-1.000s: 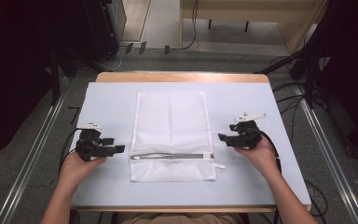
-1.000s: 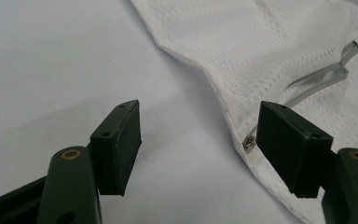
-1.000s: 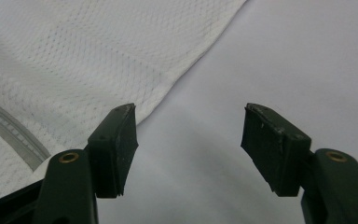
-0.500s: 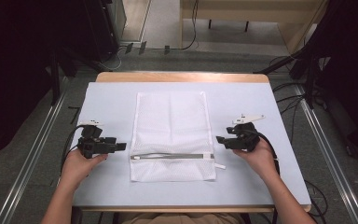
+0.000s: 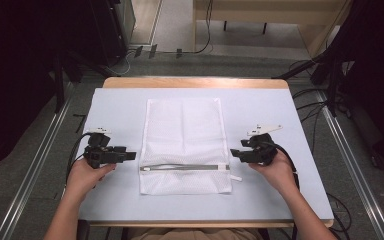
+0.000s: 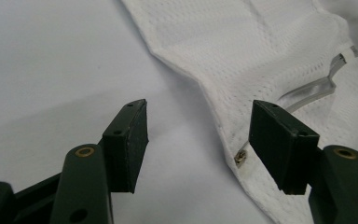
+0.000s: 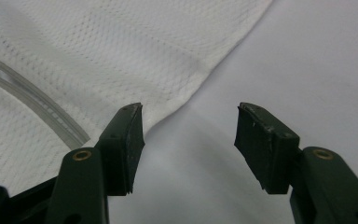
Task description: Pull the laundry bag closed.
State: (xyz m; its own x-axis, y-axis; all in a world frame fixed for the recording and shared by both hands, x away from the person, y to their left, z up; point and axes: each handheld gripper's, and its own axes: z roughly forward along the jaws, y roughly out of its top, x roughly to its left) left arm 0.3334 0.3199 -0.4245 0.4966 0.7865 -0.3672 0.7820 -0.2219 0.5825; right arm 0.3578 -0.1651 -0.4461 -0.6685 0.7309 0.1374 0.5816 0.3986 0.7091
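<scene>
Both hands are creeping inward compared with a moment back: the left gripper (image 5: 130, 156) is sitting nearer the bag's left edge than it was a second ago, and the right gripper (image 5: 236, 154) is likewise closing on the right edge.

Spreading across the wooden-edged table, the pale blue-grey table cover (image 5: 55, 210) is carrying the one thing being worked on: a white rectangular mesh laundry bag (image 5: 184, 127) lying flat at the centre, long side running from twelve to six o'clock. A grey zipper strip (image 5: 185, 168) is crossing it from nine to three o'clock, toward the six o'clock end, and it is looking zipped shut, with a small white pull tab (image 5: 236, 178) poking out at the three o'clock end.

As I judge it, nothing is done yet beyond the approach. The bag is lying undisturbed and ungrasped, so the gripping and whatever follows, perhaps lifting or folding, are all remaining.

At nine o'clock of the bag, the left gripper (image 6: 198, 140) is standing wide open and holding nothing; its right jaw is hovering over the hemmed bag edge by a little metal zipper stop (image 6: 240, 157), its left jaw over bare cover.

At three o'clock, the right gripper (image 7: 190, 147) is equally wide open and empty, its left jaw sitting at the bag's hem, whether touching I cannot tell, its right jaw over bare cover.
</scene>
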